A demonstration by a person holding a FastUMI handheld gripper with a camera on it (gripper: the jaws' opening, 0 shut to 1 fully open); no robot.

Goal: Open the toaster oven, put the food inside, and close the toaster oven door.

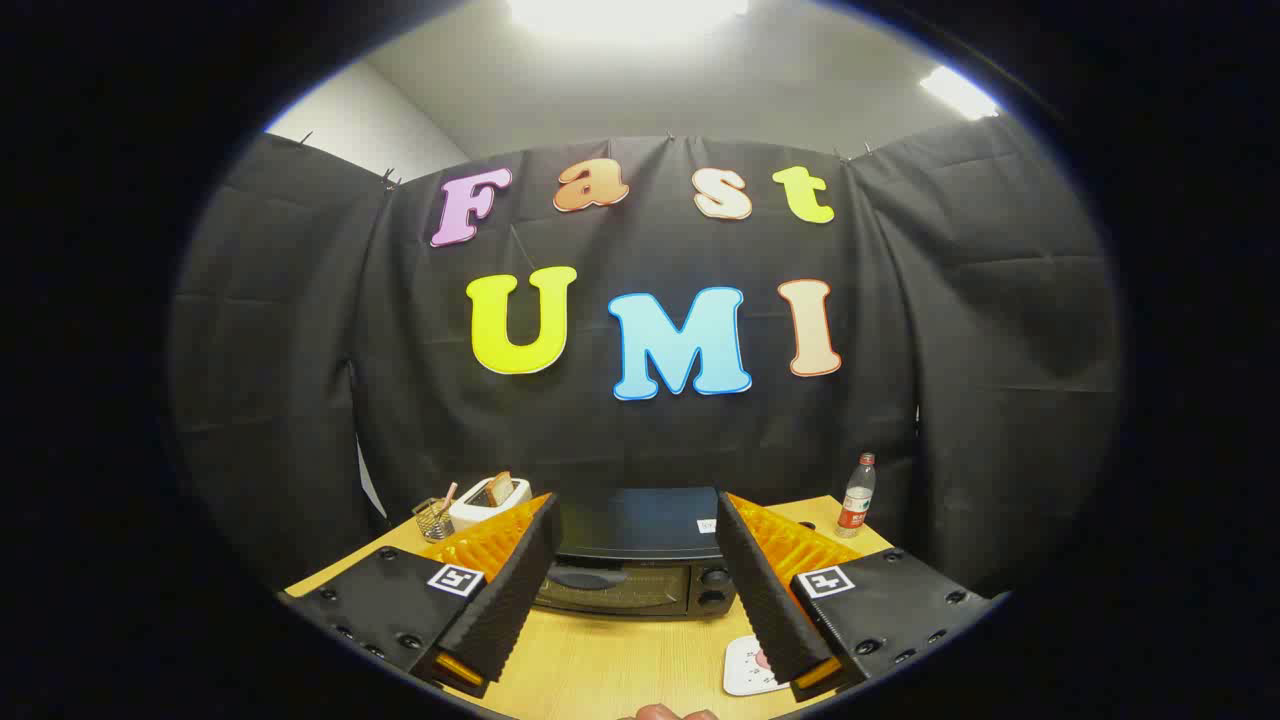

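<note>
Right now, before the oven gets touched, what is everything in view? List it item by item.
toaster oven: one, black, door shut, on the table just ahead of the fingers and framed between them
table: one, light wood, under everything
toaster: one, white, with a slice in its slot, behind the oven to the left
wire basket: one, metal, holding small items, beside the toaster
bottle: one, clear with a red label, upright behind the oven to the right
plate: one, white, with something pink on it, partly hidden by the right finger
gripper: one, fingers open and apart, holding nothing
</note>
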